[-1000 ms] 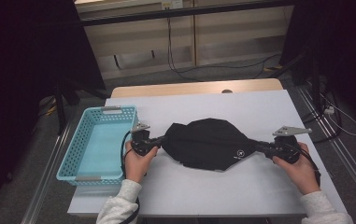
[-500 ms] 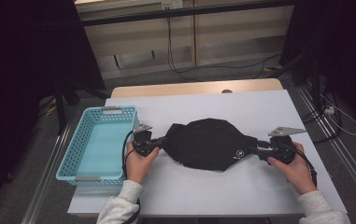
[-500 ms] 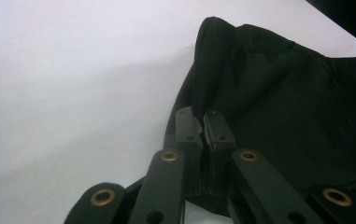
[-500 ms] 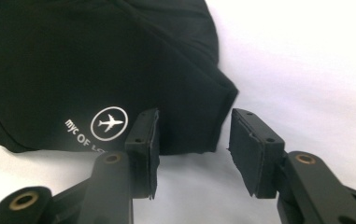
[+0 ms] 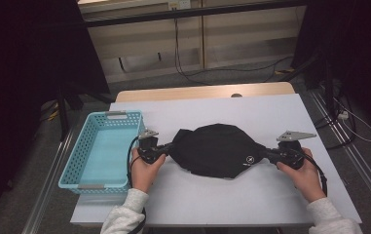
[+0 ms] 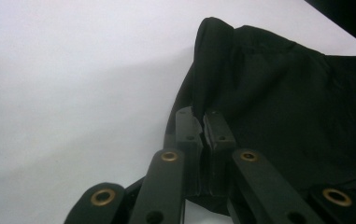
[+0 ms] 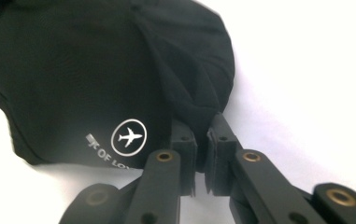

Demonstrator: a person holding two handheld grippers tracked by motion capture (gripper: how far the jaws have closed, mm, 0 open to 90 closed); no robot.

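A black cloth (image 5: 217,151) with a small white aeroplane logo lies bunched in the middle of the white table (image 5: 222,204). My left gripper (image 5: 167,148) is at its left end, jaws shut on a fold of the cloth's edge (image 6: 213,70), with the fold pinched at my left gripper (image 6: 202,114). My right gripper (image 5: 267,154) is at the cloth's right end. Its jaws have just been closing, and a gathered corner of the cloth (image 7: 199,102) sits between them, pressed at my right gripper (image 7: 202,125). The logo (image 7: 129,136) lies just left of those jaws.
A light blue plastic basket (image 5: 100,117) stands at the table's left side, close to my left hand. A tan board (image 5: 202,91) runs along the table's far edge. Bare white table surface lies in front of and behind the cloth.
The right gripper edged in toward the cloth, then drew slightly back to the right, pulling the cloth's right corner out to a point. The left hand has not moved.
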